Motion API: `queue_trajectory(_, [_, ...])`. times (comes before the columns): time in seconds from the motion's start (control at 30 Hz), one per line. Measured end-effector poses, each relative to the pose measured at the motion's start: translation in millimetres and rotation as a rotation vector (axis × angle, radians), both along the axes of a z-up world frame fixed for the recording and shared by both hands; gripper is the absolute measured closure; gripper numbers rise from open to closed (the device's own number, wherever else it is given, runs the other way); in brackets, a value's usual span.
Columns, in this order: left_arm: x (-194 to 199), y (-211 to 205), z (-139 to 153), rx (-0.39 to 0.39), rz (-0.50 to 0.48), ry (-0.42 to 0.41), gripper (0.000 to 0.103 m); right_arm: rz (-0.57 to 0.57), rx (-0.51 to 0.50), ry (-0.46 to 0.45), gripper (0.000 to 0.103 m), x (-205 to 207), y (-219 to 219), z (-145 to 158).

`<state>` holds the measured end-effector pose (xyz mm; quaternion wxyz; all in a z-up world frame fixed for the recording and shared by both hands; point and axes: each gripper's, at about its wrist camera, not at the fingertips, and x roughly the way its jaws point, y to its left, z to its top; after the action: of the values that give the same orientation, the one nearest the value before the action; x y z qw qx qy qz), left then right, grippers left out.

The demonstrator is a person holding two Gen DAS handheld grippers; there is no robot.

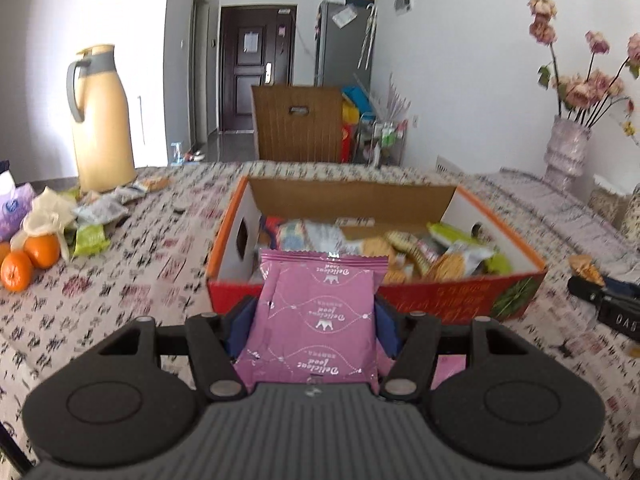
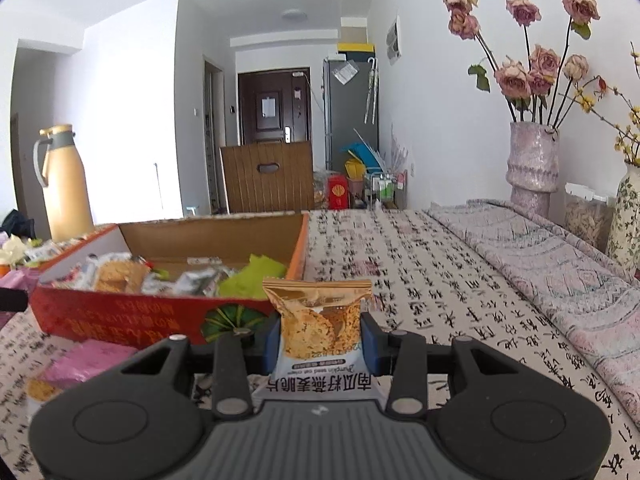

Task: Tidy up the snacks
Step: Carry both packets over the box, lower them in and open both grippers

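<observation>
Left wrist view: my left gripper [image 1: 316, 320] is clenched on a pink snack packet [image 1: 316, 320], its blue pads [image 1: 244, 320] pressing both side edges; the packet stands upright between them, printed "Delicious food". Just beyond it sits the open red cardboard box [image 1: 440, 300] with orange rims, already part-filled with biscuit and cracker packets [image 1: 404, 252]. The box rests on a tablecloth [image 1: 120, 300] printed with calligraphy. To the far left I see a beige thermos jug [image 1: 104, 120], loose snack packets [image 1: 96, 220] and mandarins [image 1: 28, 260]; to the far right, a vase of dried roses [image 1: 566, 148].

Right wrist view: my right gripper [image 2: 322, 332] grasps a gold-topped pumpkin seed oat crisp packet [image 2: 316, 320] upright between its pads, held above the tablecloth beside the near right corner of the box. A second pink packet [image 2: 88, 364] lies on the cloth at lower left, near the box's front wall.
</observation>
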<state>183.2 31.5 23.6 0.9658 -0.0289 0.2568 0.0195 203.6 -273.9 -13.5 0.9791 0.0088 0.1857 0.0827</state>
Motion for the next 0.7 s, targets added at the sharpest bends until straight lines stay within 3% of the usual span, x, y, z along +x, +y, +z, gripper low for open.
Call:
queue_trajectory(0.37, [22.7, -12.8, 32.8, 0.012, -0.021, -0.096, 0.041, 0.079, 0.015, -0.086, 0.064, 10.3, 34.4, 35.5])
queue_trajectory(0.7, [66.8, -8.7, 46.7, 0.007, 0.028, -0.11, 0.041, 0.125, 0.016, -0.117, 0.064, 52.8, 70.7, 61.0])
